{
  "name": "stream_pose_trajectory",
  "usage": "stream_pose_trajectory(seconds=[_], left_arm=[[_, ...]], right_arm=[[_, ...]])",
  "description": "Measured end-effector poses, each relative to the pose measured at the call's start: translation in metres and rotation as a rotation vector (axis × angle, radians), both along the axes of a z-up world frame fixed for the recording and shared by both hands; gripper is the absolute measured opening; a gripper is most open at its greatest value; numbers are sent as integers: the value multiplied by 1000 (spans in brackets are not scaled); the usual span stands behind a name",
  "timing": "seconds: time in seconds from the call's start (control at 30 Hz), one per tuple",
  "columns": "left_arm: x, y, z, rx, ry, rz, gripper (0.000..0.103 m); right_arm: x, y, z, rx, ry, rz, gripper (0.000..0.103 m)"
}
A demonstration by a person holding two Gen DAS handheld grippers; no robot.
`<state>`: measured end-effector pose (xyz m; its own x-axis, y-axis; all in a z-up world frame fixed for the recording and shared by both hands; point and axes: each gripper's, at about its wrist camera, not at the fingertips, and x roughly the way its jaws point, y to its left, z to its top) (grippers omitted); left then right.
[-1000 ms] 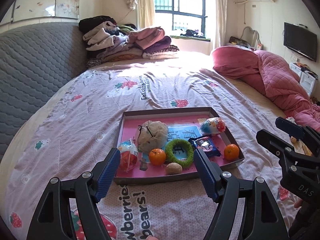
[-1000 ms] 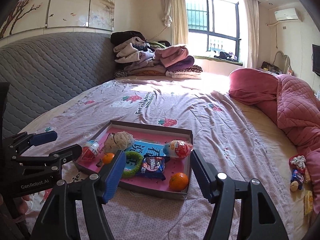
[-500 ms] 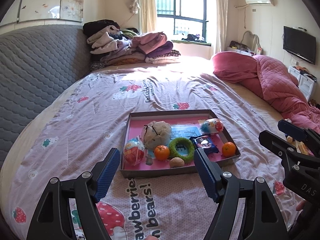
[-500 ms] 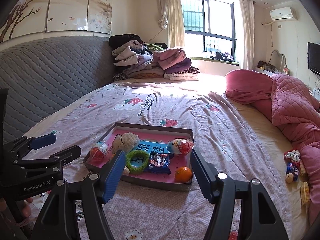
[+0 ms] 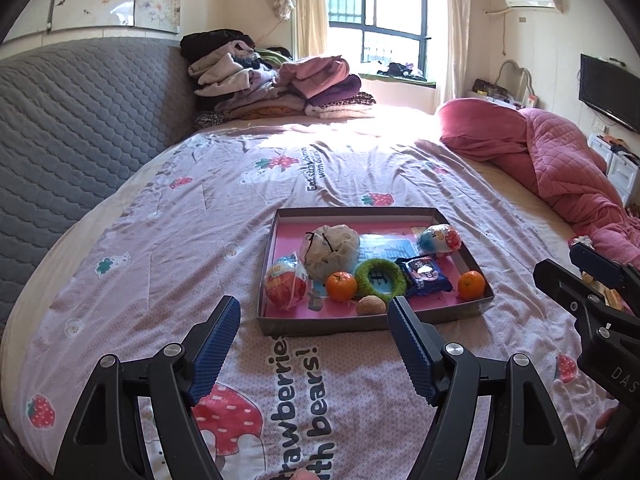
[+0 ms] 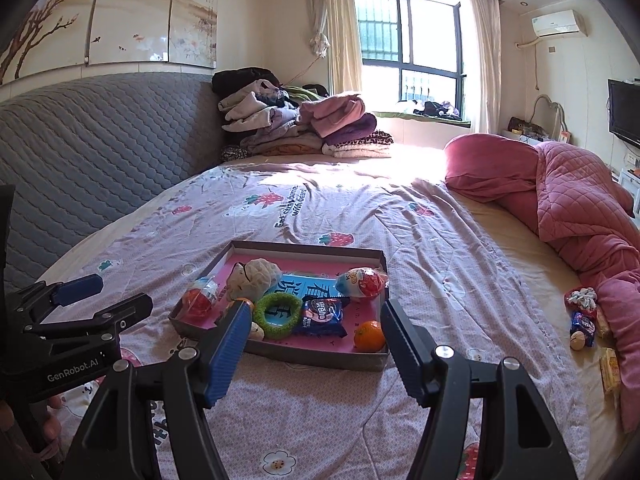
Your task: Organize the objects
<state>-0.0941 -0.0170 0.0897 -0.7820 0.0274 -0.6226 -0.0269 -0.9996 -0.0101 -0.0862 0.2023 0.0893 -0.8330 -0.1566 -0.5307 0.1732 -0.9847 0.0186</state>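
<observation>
Objects are sitting mostly in the tray [image 5: 376, 322] on the bed [image 5: 160, 240], a few loose by the pink quilt [image 6: 580, 216], while we are holding left gripper [image 5: 314, 332] and right gripper [image 6: 314, 330] jaws released and empty, so we are judging gathering either under way or nearly finished.

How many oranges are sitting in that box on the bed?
2. One orange lies near the front edge of the box, just left of the green ring. The other orange sits in the front right corner. None looks hidden.
</observation>
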Motion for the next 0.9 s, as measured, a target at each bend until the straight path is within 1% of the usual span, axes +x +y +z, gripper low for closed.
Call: stream_pose_trajectory(seconds=[0.13,0.37,0.47,0.9], left_arm=[[0,0,-12,-1,-14,4,77],[2,2,-32,22,-47,-8,77],[4,2,-36,38,-46,-15,77],[10,6,-61,33,-68,-13,77]], right_arm=[[-1,-3,-13,9,-25,0,66],[-3,-5,-33,15,-59,-3,66],[-3,-5,-38,12,-66,-1,66],[1,-4,-60,-2,-88,-4,67]])
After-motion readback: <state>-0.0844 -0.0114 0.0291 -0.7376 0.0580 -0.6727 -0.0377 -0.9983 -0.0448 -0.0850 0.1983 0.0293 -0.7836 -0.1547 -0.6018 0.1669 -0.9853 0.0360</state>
